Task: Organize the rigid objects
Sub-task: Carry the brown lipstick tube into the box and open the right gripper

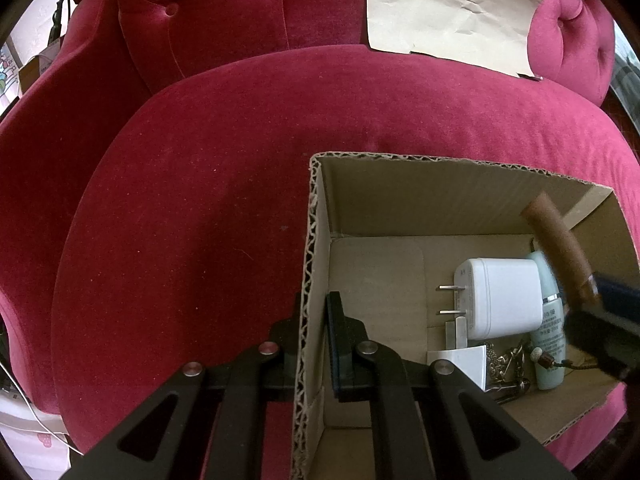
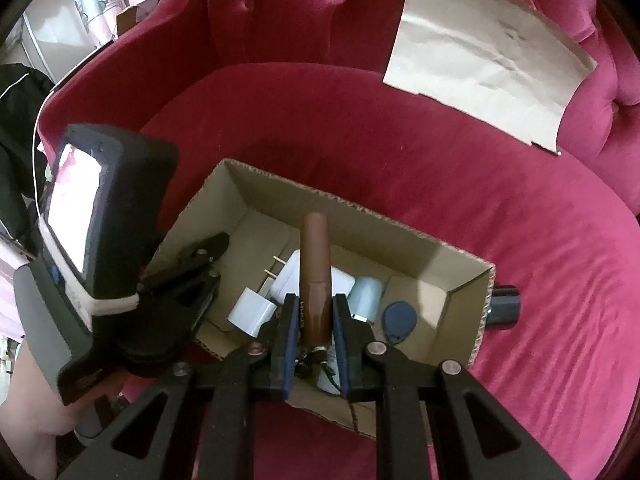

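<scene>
Nearest in the right wrist view, the right gripper [image 2: 313, 322] is closed on a brown tube [image 2: 315, 268], its blue-edged pads pressing the tube's lower end from either side; the tube's long axis runs straight on from the fingers toward twelve o'clock, so its free end hangs over the inside of the cardboard box [image 2: 440, 246]. That is the relation the next move likely turns on: the tube already lies above the box's open top, with the contents directly under it, and lowering and letting go looks like what remains. The left gripper [image 1: 314, 338] is nipped shut on the box's left wall, one finger inside and one outside the corrugated edge, apparently steadying it; the right hand is plainly the one nearer the tube. Below the tube lie a large white charger [image 2: 316, 276] with its prongs pointing to about ten o'clock, a small white plug [image 2: 250, 312] at its seven o'clock, a pale blue bottle [image 2: 366, 296] at three o'clock and a dark blue oval tag [image 2: 398, 316] beyond that. Some light lettering runs along the tube near the pads, too small to read; the bottle's label in the left wrist view carries print that is also illegible. Farther off at one o'clock a creased paper sheet [image 2: 484, 56] lies on the red velvet sofa [image 2: 400, 152].
</scene>
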The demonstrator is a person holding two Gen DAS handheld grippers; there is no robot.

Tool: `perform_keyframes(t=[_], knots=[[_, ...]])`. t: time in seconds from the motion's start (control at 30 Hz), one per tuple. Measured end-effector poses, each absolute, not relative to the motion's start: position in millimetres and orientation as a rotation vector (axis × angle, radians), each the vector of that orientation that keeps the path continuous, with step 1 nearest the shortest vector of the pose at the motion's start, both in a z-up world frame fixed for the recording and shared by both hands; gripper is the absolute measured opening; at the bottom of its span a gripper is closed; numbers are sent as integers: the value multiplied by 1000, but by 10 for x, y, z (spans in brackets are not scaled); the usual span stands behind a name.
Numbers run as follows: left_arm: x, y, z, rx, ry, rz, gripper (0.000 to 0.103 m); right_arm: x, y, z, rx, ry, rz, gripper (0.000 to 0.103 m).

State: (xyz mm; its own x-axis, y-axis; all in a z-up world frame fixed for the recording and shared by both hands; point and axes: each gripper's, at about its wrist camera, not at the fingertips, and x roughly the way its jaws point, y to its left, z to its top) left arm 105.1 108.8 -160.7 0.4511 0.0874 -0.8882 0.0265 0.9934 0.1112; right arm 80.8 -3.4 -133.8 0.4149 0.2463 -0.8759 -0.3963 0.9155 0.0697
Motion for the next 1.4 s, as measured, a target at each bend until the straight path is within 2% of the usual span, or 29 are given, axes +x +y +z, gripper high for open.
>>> perform_keyframes(t=[0.53, 0.57, 0.67, 0.73, 0.8, 0.9, 1.07, 1.4], knots=[[1051, 1078, -1610, 117, 1101, 38, 9, 822, -27, -1395, -164, 1078, 400, 17], [1052, 1076, -1612, 118, 1101, 39, 9, 815, -20, -1384, -169, 1074, 395, 20], [1047, 1072, -1611, 119, 1100, 39, 9, 815, -57, -1335, -157, 1040, 393, 55], [1047, 1071, -1611, 119, 1100, 39, 9, 825, -79, -1312, -149, 1033, 386, 65], [1049, 1068, -1612, 119, 1100, 40, 9, 823, -84, -1284, -160, 1019, 374, 79], [1047, 1069, -1611, 119, 1100, 39, 9, 834, -89, -1270, -165, 1011, 366, 92], [1048, 1070, -1613, 118, 1100, 39, 9, 861, -96, -1290, -169, 1011, 349, 101], [1048, 1068, -1611, 119, 1099, 39, 9, 902, -262, -1146, -140, 968, 321, 102]])
